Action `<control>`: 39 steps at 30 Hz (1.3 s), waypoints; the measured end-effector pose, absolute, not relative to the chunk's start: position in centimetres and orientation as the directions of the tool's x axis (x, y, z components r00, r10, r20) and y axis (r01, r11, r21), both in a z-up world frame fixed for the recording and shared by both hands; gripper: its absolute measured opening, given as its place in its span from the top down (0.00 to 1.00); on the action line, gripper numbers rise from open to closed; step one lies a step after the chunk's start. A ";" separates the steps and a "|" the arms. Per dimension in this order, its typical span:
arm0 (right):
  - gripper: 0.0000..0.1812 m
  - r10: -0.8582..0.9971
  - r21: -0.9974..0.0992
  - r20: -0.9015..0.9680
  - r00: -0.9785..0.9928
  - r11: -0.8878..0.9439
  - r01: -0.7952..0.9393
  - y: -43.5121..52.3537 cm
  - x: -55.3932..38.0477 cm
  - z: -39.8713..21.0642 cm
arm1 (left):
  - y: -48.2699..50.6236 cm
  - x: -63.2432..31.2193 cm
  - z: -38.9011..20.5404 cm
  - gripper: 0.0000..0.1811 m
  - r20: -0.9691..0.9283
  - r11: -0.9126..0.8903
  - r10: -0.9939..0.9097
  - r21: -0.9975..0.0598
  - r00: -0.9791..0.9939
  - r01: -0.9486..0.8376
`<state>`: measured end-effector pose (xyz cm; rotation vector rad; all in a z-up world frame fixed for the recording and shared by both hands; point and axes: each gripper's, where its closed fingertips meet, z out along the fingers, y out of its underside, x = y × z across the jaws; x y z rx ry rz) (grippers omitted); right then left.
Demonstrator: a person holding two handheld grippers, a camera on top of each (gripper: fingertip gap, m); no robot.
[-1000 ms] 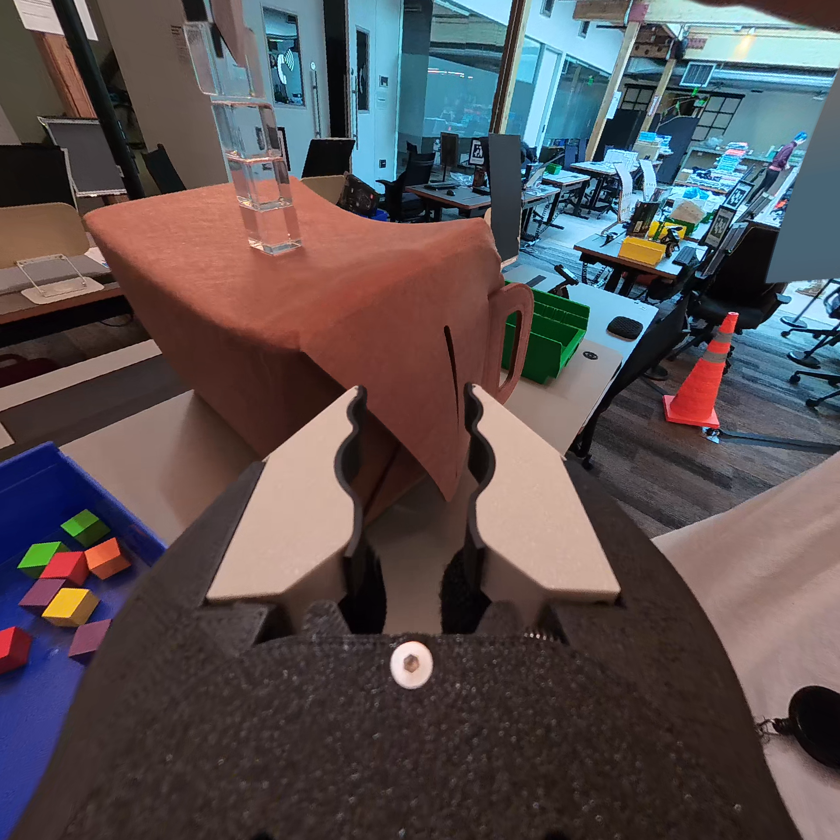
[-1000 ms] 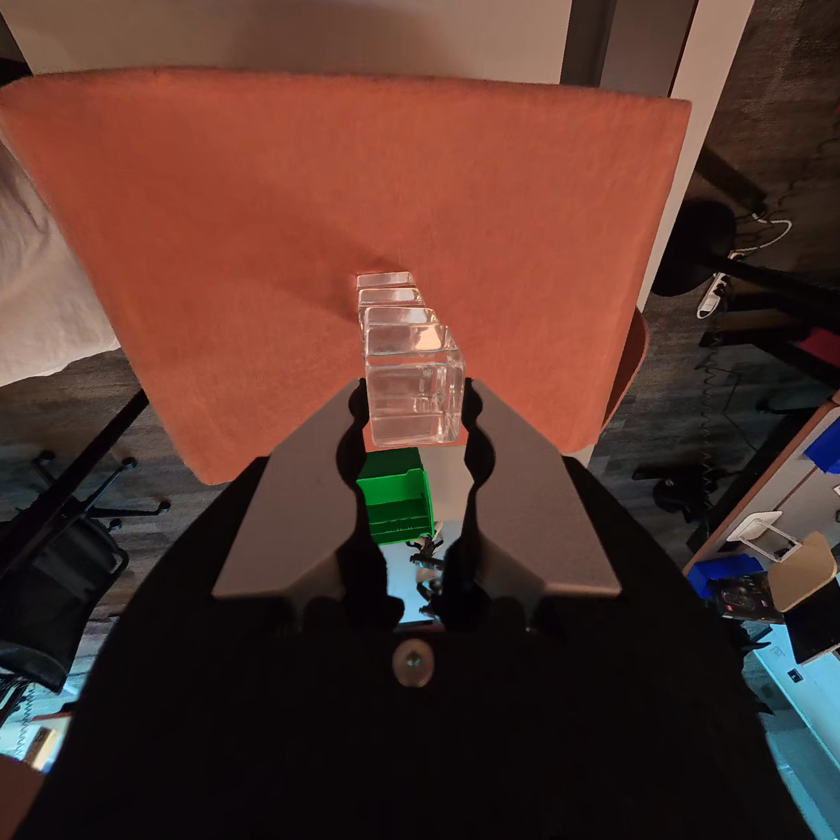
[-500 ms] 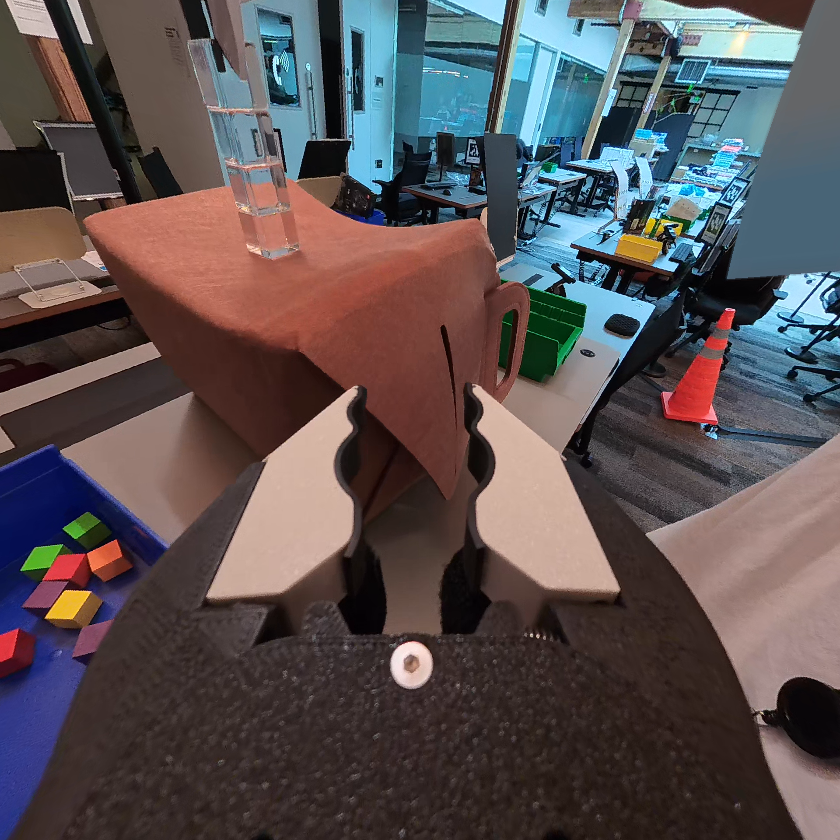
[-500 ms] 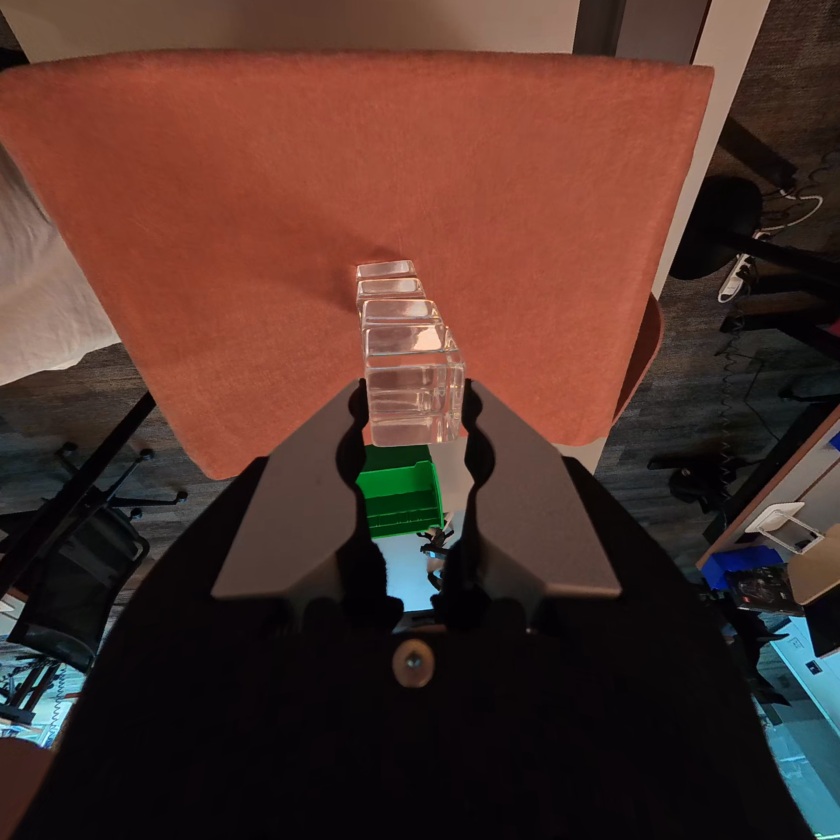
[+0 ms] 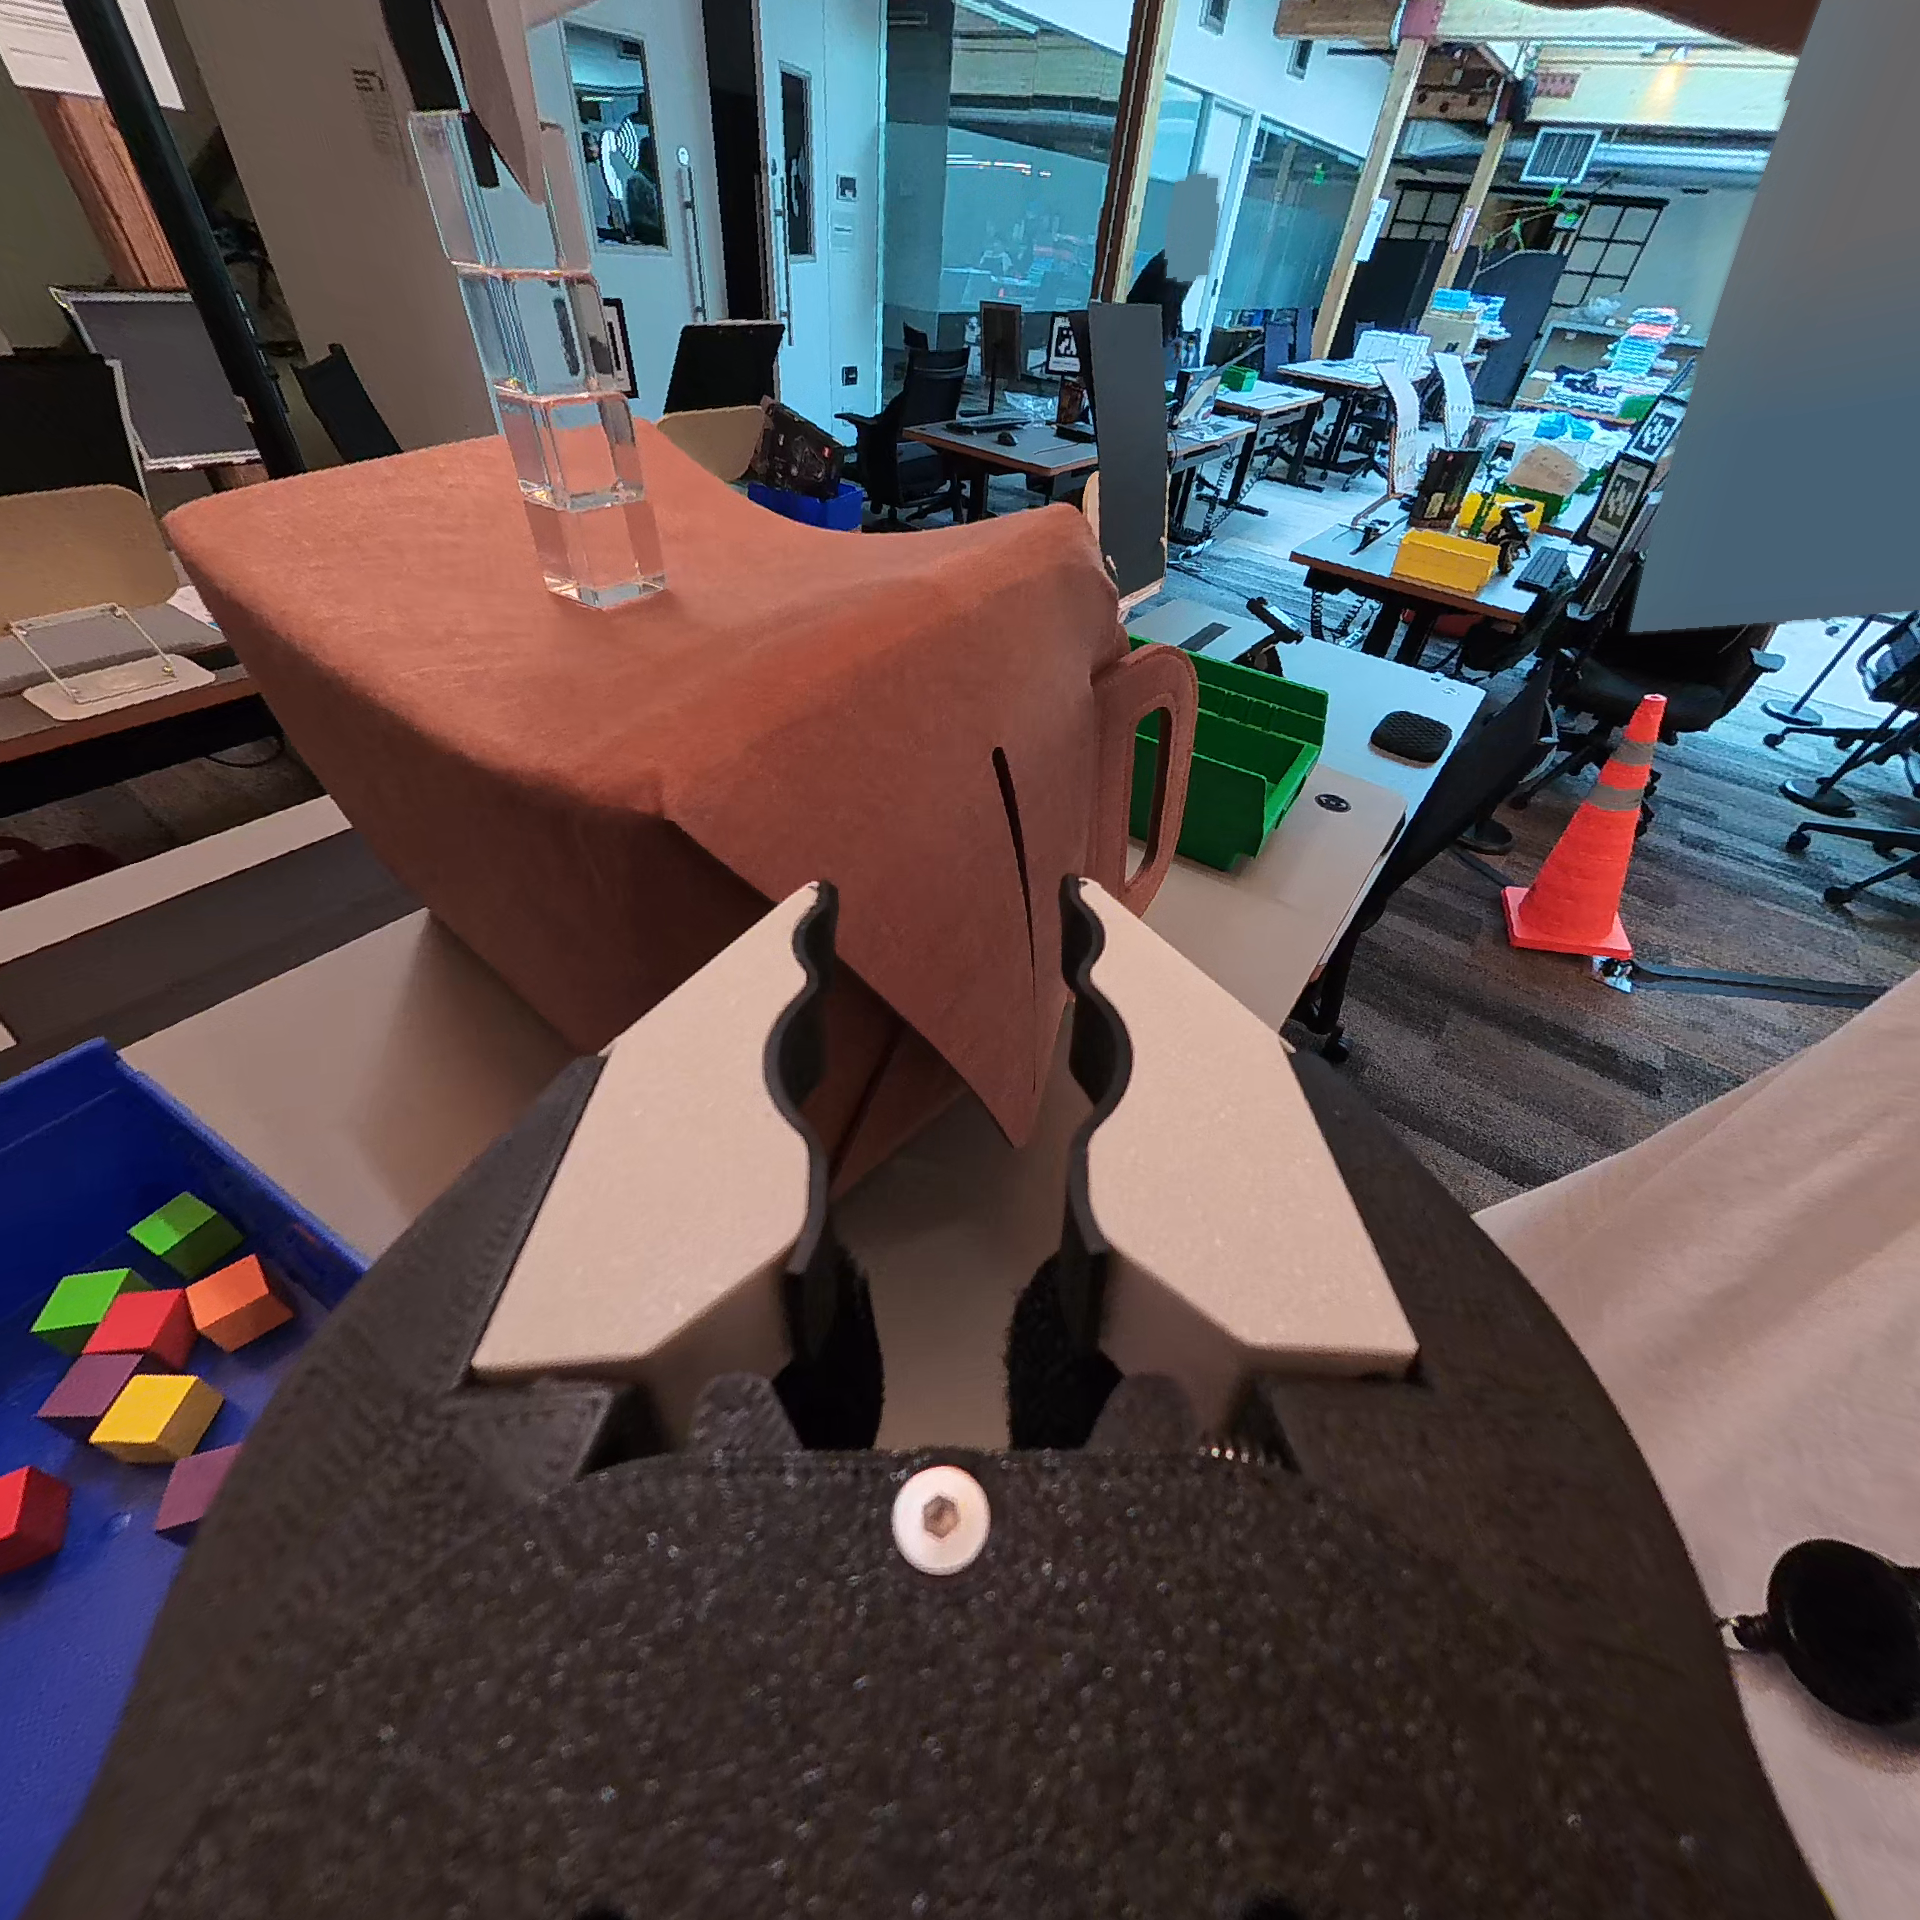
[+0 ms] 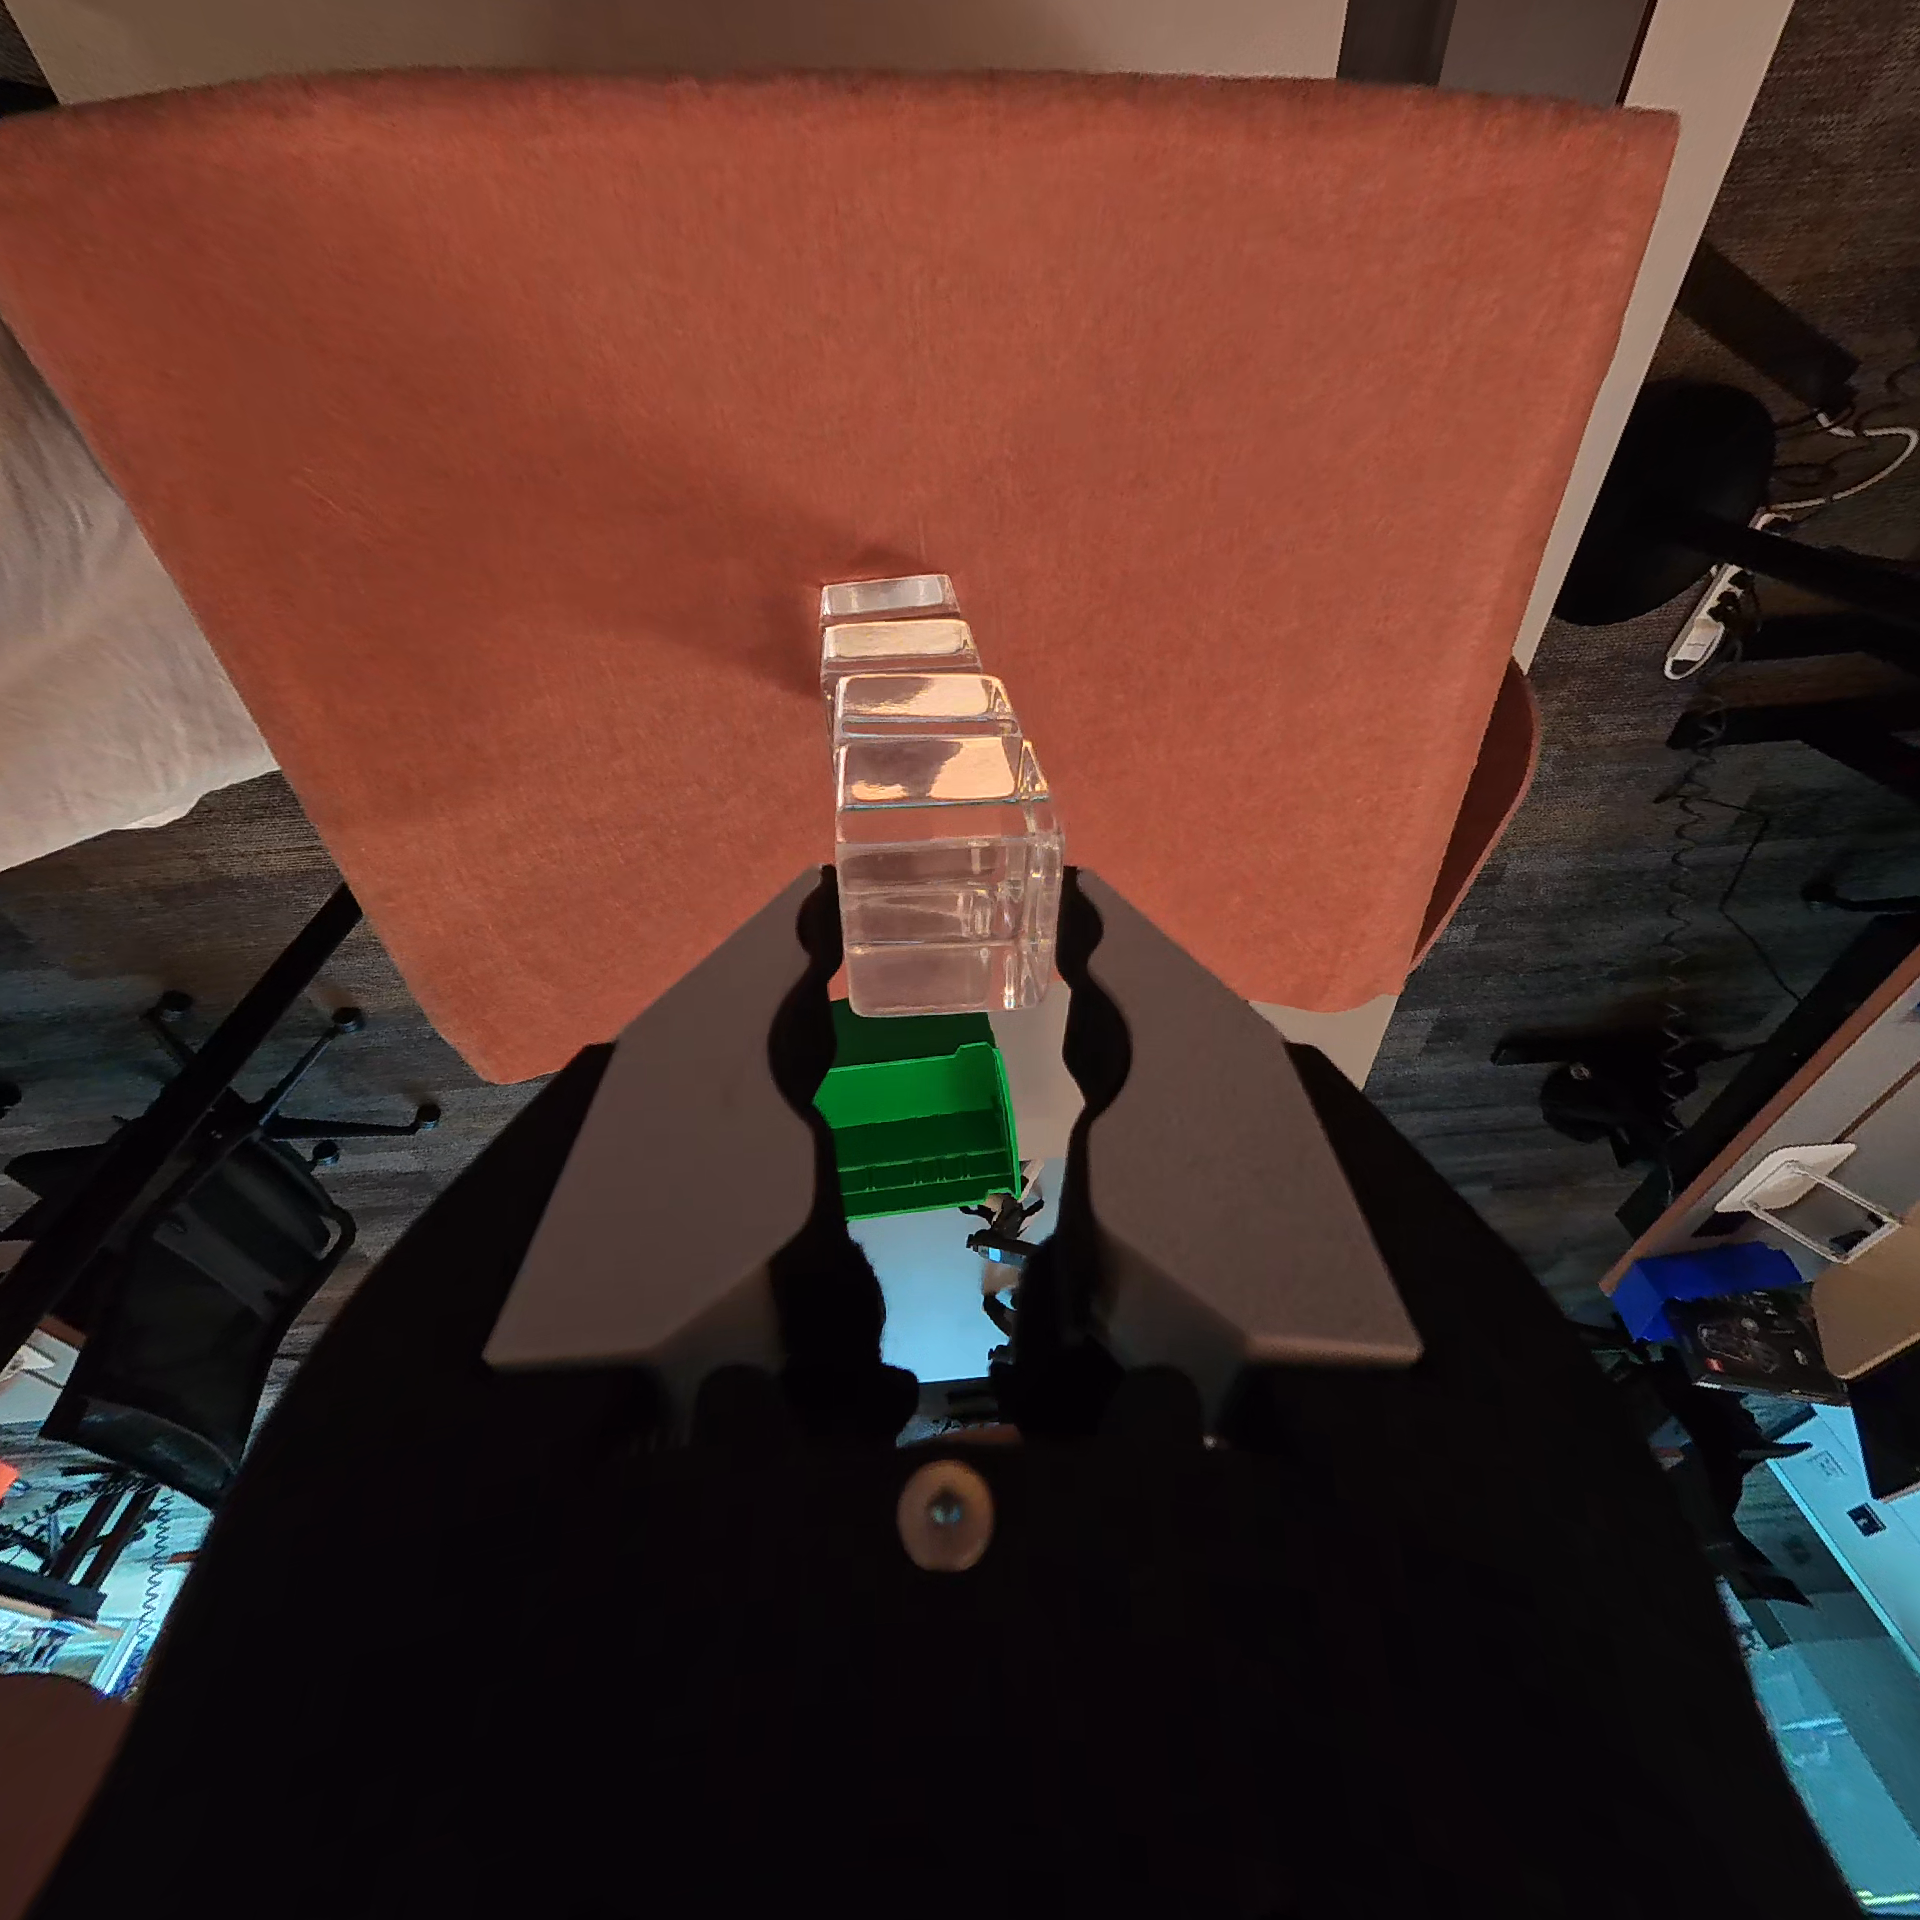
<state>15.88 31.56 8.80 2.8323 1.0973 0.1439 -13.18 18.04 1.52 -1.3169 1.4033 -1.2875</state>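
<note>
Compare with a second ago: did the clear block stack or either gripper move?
Hardly. The right gripper keeps its jaws shut on the top clear block of the stack on the rust felt cover; nothing let go. The view shifted slightly. The left gripper stays open and empty beside the blue bin.

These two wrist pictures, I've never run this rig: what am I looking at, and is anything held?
There is no robot arm: a person carries a two-finger gripper in each hand, each with a camera looking along its fingers. The left wrist view shows the left gripper open and empty, low over the table near a rust-coloured felt-covered box. A stack of clear cubes stands on the box. A blue bin of coloured blocks sits at left, a green bin behind. The right wrist view looks down from above: the right gripper is closed on the top clear cube of that stack.
</note>
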 end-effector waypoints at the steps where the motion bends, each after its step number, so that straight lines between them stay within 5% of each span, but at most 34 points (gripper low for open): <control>1: 0.78 0.676 0.129 0.050 0.736 -0.735 0.666 31.5 15.9 8.8 | 18.0 -13.1 1.5 0.76 0.083 -0.060 -0.987 -0.984 -0.135 -0.169; 39: 0.66 0.674 0.129 0.045 0.737 -0.736 0.665 31.3 16.1 8.4 | 17.2 -12.3 1.7 0.76 0.067 -0.036 -0.983 -0.984 -0.169 -0.176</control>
